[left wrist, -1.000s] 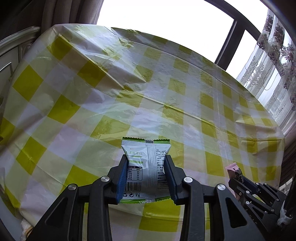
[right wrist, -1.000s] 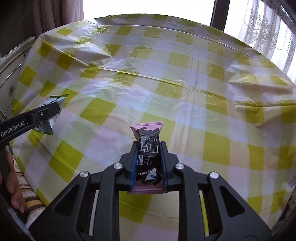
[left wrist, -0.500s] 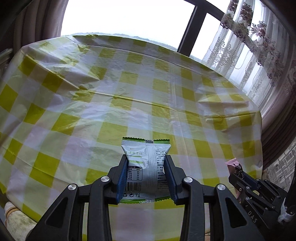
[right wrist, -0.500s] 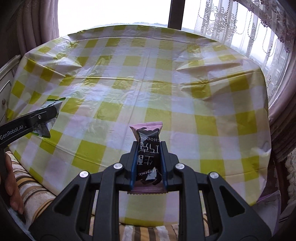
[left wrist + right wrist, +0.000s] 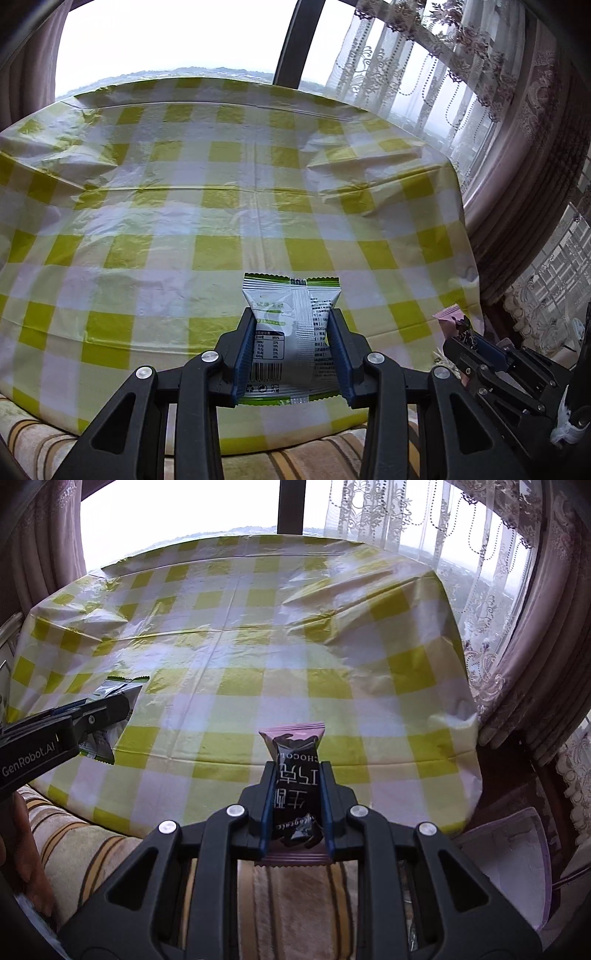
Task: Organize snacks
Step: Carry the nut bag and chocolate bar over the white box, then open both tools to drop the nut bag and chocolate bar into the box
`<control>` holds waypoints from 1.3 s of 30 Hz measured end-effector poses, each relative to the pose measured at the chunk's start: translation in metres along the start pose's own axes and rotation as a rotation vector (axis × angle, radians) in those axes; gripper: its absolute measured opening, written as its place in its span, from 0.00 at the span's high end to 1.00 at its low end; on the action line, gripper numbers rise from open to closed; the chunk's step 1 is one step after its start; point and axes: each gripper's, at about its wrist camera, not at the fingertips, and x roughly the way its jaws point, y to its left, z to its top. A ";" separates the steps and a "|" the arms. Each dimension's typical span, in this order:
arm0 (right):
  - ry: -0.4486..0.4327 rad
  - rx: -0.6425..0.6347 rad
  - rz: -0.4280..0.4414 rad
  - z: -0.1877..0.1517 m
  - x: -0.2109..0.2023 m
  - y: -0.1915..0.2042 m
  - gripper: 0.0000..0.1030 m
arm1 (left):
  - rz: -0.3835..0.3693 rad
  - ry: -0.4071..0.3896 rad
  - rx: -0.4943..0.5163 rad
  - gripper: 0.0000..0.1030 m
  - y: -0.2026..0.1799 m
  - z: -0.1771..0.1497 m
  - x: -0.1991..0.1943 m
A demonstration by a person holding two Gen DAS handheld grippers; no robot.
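Left fingers: the left gripper (image 5: pixel 291 354) is clamped on a white-and-green snack packet (image 5: pixel 291 332), blue pads pressing its two long sides at mid-body, the sealed crimped end standing clear beyond the tips.
Right fingers: the right gripper (image 5: pixel 297 805) is closed narrow on a dark chocolate bar (image 5: pixel 295 779) with pink crimped ends, pads on its long edges, one end sticking out ahead and the other behind the pads.
Where the snacks are: both are held in the air near the front edge of the table, none lying on the checked tablecloth (image 5: pixel 221 221).
How they will handle: both look light, in thin glossy film that is likely slippery and crackly. The white packet seems puffed and soft, so a hard squeeze could crush what is inside; the bar looks firmer but could snap.
Where to hold: across the body as now, not by the crimped seals, which would let the packet swing.
Surroundings: a striped cushion (image 5: pixel 85 845) lies under the grippers, and a pale tub (image 5: pixel 517 853) sits low at the right beside the curtain (image 5: pixel 524 635), possibly the place for the snacks.
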 end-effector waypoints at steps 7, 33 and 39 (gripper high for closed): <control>0.010 0.054 -0.063 -0.026 -0.026 -0.047 0.76 | -0.104 0.053 0.079 0.62 -0.050 -0.014 0.003; 0.129 0.318 -0.305 -0.151 -0.077 -0.216 0.76 | -0.340 0.354 0.424 0.62 -0.247 -0.110 0.032; 0.141 0.328 -0.297 -0.159 -0.072 -0.224 0.71 | -0.307 0.377 0.432 0.57 -0.257 -0.116 0.038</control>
